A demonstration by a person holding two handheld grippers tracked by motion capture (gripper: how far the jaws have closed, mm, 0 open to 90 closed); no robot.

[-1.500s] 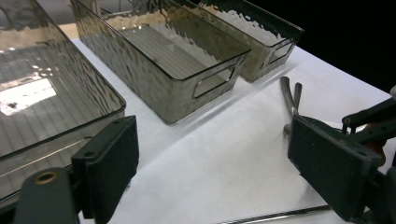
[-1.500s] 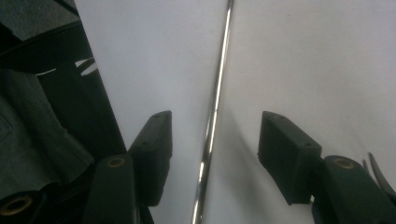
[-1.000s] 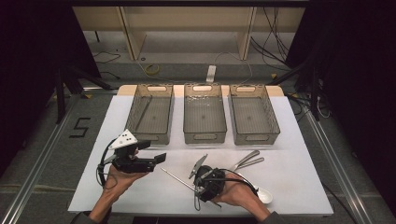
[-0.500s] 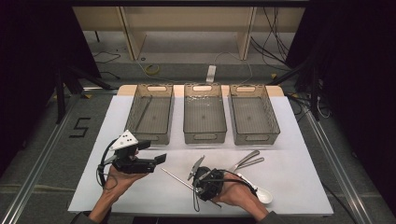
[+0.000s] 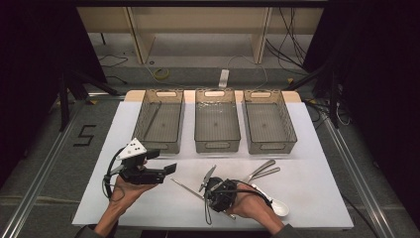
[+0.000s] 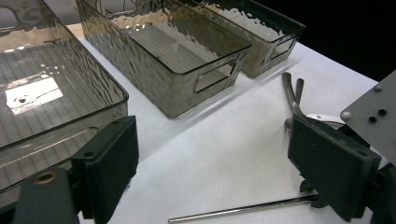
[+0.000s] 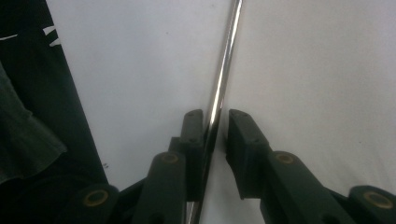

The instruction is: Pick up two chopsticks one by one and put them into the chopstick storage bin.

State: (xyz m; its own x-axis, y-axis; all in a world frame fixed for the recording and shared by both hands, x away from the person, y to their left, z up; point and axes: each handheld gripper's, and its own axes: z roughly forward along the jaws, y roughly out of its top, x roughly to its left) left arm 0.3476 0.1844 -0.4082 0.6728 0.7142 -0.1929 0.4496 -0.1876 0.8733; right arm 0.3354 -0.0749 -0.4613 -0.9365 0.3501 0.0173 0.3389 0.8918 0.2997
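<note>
right tool | closing (narrow gap) | astride metal rod

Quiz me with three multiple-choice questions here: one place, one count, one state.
1. Where does the metal rod lie? A in the middle bin; B between the right gripper's fingers; C on the floor.
2. How many bins? A two; B three; C five.
3. The left gripper's fingers are: A open and empty; B shut on a spoon; C shut on a bin.
B: the fingers, just closing, flank the rod, with a gap on one side. B: three stand side by side. A: nothing sits between them.
</note>
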